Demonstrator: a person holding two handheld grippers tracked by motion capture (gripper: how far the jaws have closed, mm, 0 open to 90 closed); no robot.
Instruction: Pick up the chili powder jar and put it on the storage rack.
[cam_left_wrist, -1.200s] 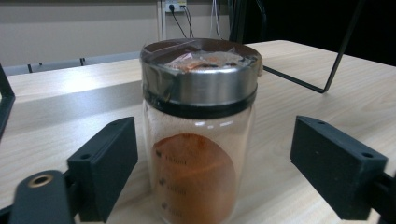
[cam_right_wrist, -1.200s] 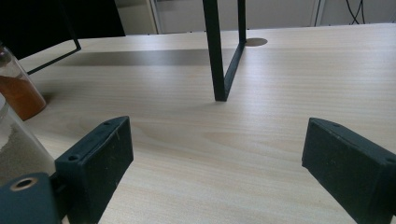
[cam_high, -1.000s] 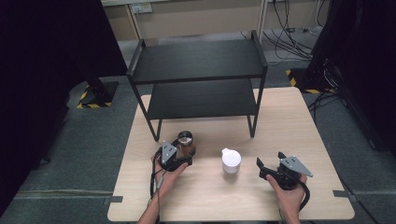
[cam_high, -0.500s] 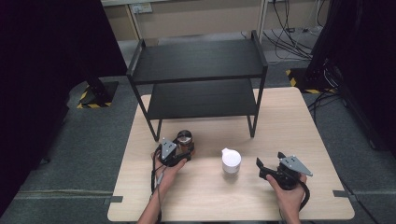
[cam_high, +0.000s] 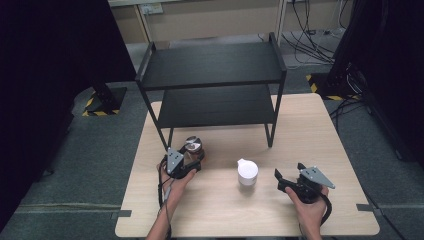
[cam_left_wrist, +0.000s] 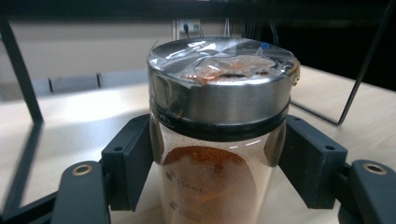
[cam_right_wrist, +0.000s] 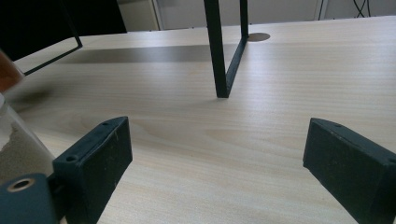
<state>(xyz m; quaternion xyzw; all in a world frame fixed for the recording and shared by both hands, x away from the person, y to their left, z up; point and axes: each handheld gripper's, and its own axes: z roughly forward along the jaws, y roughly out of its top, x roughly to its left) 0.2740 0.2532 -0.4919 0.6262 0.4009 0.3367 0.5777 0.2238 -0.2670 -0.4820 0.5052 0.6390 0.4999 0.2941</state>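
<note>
Left gripper (cam_high: 186, 162) — fingers (cam_left_wrist: 130, 163) closed on the glass sides of a spice jar (cam_left_wrist: 219, 140) with a steel lid, standing on the bench (cam_high: 300, 125) just before the black shelf rack (cam_high: 212, 75). Right gripper (cam_high: 290, 181) — fingers (cam_right_wrist: 100, 161) wide apart, holding nothing, beside a white container (cam_high: 247, 171)

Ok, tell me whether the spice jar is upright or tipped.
Upright: the spice jar stands on the table, steel lid on top, left claw shut around it.
</note>
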